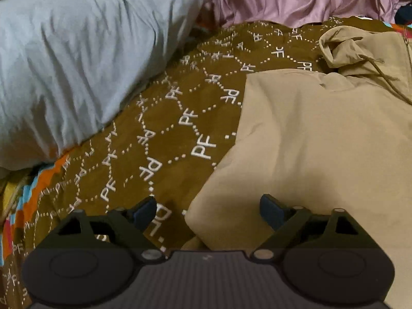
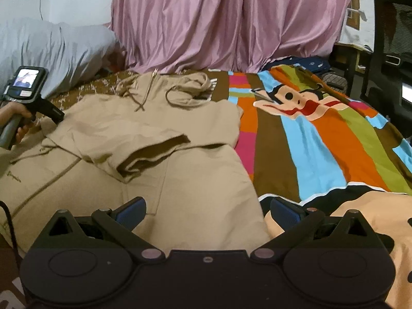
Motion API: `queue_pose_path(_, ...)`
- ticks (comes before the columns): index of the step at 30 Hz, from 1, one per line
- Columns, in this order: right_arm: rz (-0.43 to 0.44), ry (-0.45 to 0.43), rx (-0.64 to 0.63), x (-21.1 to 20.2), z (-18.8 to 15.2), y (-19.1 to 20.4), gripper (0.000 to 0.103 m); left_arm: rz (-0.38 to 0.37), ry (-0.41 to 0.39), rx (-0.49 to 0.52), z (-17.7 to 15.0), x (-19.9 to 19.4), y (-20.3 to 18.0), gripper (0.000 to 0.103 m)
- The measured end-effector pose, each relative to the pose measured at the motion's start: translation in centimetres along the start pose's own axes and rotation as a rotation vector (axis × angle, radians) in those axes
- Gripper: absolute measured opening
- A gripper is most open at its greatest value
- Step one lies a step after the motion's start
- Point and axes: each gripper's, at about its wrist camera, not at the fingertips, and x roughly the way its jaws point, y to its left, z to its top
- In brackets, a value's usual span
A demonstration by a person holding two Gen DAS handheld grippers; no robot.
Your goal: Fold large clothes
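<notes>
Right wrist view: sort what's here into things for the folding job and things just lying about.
For the job:
- beige hoodie, one sleeve folded across its front
- left gripper, open
- right gripper, open

Lying about:
- grey pillow
- striped cartoon bedspread
- pink curtain
- black chair

Pink curtains (image 2: 231,20) hang behind the bed; a black mesh chair (image 2: 394,38) stands beside.

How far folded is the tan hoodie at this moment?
Partly folded. One sleeve lies across the tan hoodie, its dark cuff opening showing; the hood and lower body remain spread flat on the bedspread.
</notes>
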Motion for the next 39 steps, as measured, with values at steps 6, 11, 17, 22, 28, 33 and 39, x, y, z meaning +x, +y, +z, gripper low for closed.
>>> queue_pose_path(6,-0.006,0.026,-0.025,0.7,-0.3,0.4,0.102,-0.060,-0.007,-0.055,-1.2,-2.9,2.9,0.091)
queue_pose_path(11,0.025,-0.007,-0.055,-0.2,-0.3,0.8,0.102,-0.155,-0.083,-0.066,-5.2,-10.5,7.6,0.100)
queue_pose_path(17,0.097,0.071,-0.148,-2.3,-0.2,2.5,0.102,-0.328,-0.109,0.019,-11.7,-19.6,10.7,0.102)
queue_pose_path(22,0.134,0.117,-0.328,-6.3,-1.1,4.3,0.102,-0.434,-0.104,0.131,-17.2,-23.9,10.8,0.102)
queue_pose_path(28,0.006,0.164,-0.556,-7.4,-3.0,5.7,0.102,-0.452,-0.135,0.186,-22.5,-25.2,8.4,0.102)
queue_pose_path(33,-0.061,0.121,-0.637,-5.5,-3.9,6.4,0.102,-0.491,-0.137,0.269,-23.6,-25.2,6.4,0.102)
queue_pose_path(39,-0.058,0.075,-0.597,-3.8,-3.9,6.8,0.078,-0.483,-0.207,0.399,-25.0,-25.9,4.4,0.102)
